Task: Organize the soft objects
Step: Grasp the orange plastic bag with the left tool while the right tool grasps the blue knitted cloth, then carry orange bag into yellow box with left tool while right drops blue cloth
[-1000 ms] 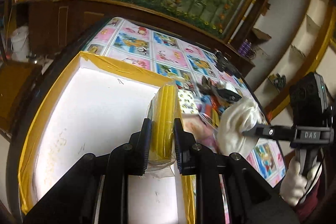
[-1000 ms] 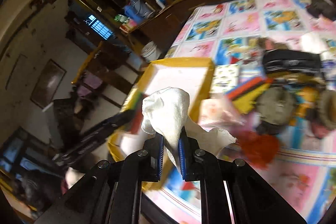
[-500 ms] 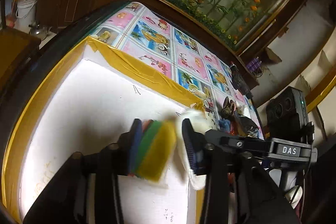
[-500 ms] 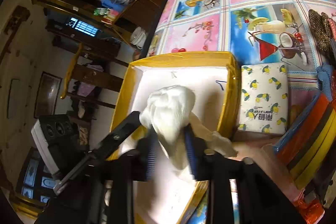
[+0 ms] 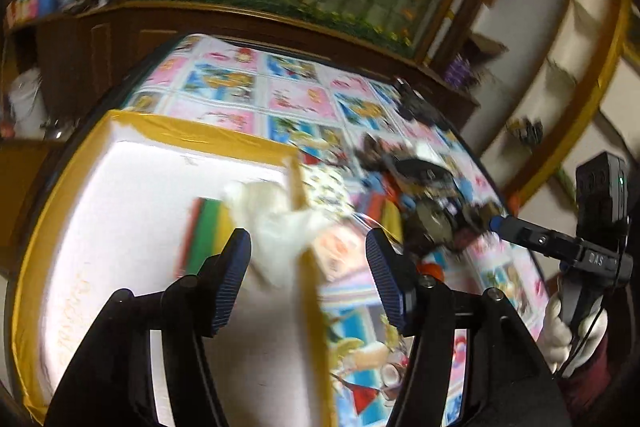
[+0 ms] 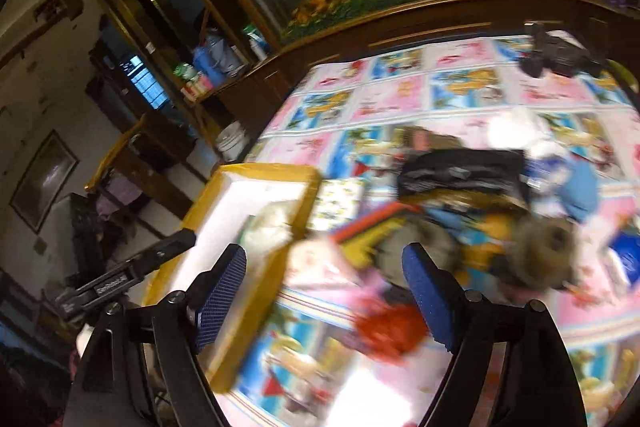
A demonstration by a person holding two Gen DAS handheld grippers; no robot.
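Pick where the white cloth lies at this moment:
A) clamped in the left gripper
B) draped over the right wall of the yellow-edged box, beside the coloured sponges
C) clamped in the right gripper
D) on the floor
B: the white cloth hangs over the box wall by the sponges; left gripper and right gripper are open.

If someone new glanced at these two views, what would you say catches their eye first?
Probably the white box with yellow-taped edges at the table's left, holding a striped stack of sponges and a white cloth draped over its right wall. Next, the bright cartoon tablecloth with a blurred heap of clutter in its middle. Both the left gripper and right gripper gape open and empty.
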